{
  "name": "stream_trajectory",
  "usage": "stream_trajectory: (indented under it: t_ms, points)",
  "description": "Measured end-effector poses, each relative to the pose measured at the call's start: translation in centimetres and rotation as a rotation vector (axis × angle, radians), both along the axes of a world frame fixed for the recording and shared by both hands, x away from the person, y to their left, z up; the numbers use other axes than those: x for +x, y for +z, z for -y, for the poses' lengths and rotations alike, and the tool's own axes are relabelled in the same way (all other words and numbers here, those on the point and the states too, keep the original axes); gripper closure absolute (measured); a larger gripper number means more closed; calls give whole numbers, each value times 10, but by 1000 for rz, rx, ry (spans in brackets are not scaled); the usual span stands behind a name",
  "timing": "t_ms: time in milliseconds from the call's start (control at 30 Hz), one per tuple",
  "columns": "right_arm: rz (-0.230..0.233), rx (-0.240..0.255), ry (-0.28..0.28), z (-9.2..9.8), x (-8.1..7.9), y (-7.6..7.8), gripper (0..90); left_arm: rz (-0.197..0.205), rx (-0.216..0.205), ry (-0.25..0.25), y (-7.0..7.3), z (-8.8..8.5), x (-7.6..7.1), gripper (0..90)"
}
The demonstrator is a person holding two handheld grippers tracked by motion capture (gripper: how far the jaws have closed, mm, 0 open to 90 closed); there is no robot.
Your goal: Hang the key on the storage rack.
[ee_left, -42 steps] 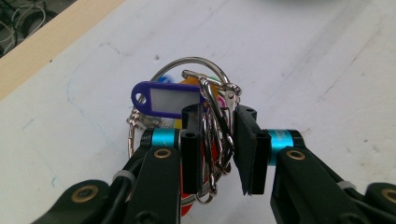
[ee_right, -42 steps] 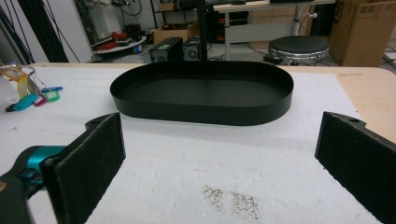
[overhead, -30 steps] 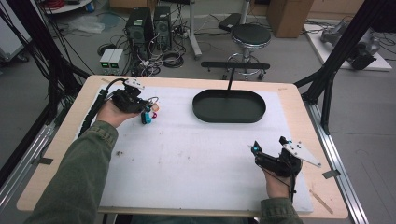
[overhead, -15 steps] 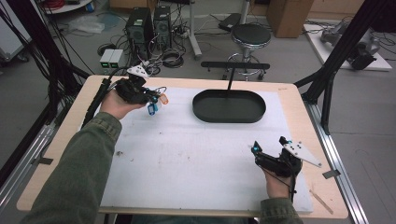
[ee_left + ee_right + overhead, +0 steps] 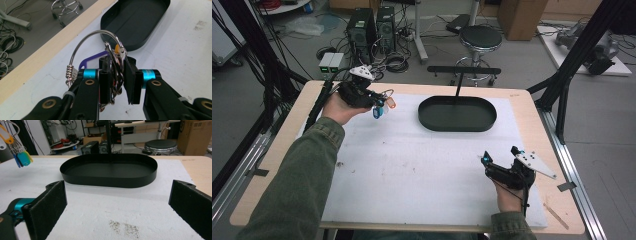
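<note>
Your black oval tray [image 5: 457, 114] sits empty at the far middle. Your left gripper [image 5: 117, 82] clamps the key ring [image 5: 95, 45] left of it; your right gripper [image 5: 117, 207] gapes wide, near right.

A light wooden bench [image 5: 522, 97] carries a white, slightly scuffed mat [image 5: 412, 165] that covers most of its top, leaving bare wood along the edges. On the mat, toward the far side and right of centre, sits a shallow black oval tray [image 5: 457, 113] with a low upright wall. A small patch of dark specks [image 5: 123, 227] marks the mat nearer the person.
</note>
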State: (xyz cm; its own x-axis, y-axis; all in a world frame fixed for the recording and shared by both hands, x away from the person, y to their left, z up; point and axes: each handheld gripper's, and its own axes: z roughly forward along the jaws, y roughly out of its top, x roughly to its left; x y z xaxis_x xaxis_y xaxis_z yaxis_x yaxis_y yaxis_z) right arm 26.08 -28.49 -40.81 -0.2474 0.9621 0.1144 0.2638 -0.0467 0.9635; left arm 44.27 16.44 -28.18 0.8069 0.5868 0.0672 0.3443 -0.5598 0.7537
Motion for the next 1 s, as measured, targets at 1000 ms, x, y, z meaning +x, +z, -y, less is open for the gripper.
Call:
stream_trajectory:
  t_ms: [1000]
  points:
    - [-8, 31, -6, 3, 1, -1, 5, 63, 10, -31, 35, 81, 27, 759]
